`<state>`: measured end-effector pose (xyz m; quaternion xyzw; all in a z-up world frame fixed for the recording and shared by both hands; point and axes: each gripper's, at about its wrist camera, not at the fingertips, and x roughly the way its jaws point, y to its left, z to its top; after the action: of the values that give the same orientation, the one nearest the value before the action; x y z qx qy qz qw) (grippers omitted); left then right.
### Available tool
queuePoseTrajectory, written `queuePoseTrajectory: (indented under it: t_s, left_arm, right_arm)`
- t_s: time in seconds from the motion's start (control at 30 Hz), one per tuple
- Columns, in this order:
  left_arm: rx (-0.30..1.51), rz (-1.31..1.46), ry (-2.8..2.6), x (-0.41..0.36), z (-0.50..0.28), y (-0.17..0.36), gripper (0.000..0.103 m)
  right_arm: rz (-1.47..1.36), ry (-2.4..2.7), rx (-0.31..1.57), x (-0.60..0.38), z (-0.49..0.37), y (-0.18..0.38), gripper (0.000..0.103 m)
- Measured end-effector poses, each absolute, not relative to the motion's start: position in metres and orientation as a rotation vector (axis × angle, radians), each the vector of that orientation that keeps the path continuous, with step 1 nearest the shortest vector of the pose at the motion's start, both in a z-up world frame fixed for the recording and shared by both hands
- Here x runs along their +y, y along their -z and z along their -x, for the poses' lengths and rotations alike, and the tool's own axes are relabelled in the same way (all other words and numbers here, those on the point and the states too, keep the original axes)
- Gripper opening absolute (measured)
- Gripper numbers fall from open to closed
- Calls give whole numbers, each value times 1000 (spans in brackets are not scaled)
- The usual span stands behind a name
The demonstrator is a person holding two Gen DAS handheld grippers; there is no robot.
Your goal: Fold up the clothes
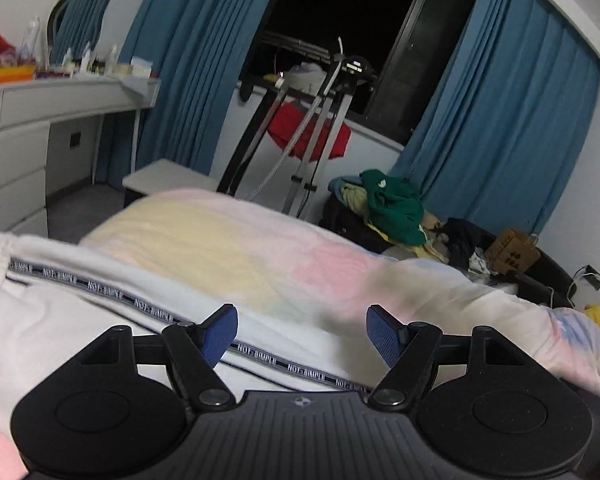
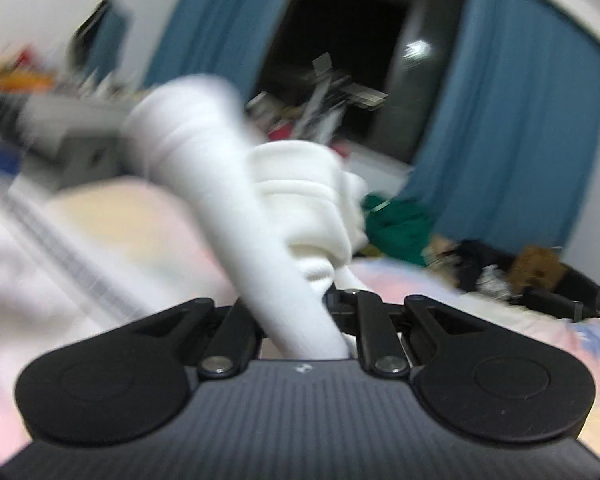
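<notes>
Right hand-held gripper [image 2: 300, 312] clamps white garment [image 2: 300, 200]; left [image 1: 302, 332] gapes empty

White cloth [image 2: 300, 216] hides the right gripper's [image 2: 320, 300] jaws; the dresser [image 2: 72, 120] is motion-blurred.

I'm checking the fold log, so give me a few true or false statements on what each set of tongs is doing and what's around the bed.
1. The left tongs stand open with nothing between them. True.
2. The right tongs are empty. False: they are shut on the white garment.
3. The curtains are red. False: they are blue.
4. A green garment lies on the pile beyond the bed. True.
</notes>
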<state>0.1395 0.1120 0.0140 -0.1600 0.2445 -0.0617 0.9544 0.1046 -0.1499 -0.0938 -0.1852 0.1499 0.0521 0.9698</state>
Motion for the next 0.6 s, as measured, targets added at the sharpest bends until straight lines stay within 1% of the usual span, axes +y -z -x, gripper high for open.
queuePoseTrajectory:
  t_s: [0.13,0.33,0.47,0.57,0.6]
  left_arm:
    - [531,304,136,109,-143,-6,73]
    - [554,249,178,86,-147,9,73]
    - [560,205,186,73,-145,18,73]
    - [558,185,179,71,-142,24,73]
    - [562,191,181,72,-142,25,73]
  right_arm:
    - [459,-162,403,-129,-105,138,14]
    - [401,-206,405,-140,-93,134,14]
    - [347,-232,418,-140,-93,138,17]
    - [303,-251,426,-142,-94,142,23]
    - [280,-260,431,-143,-93,141,28]
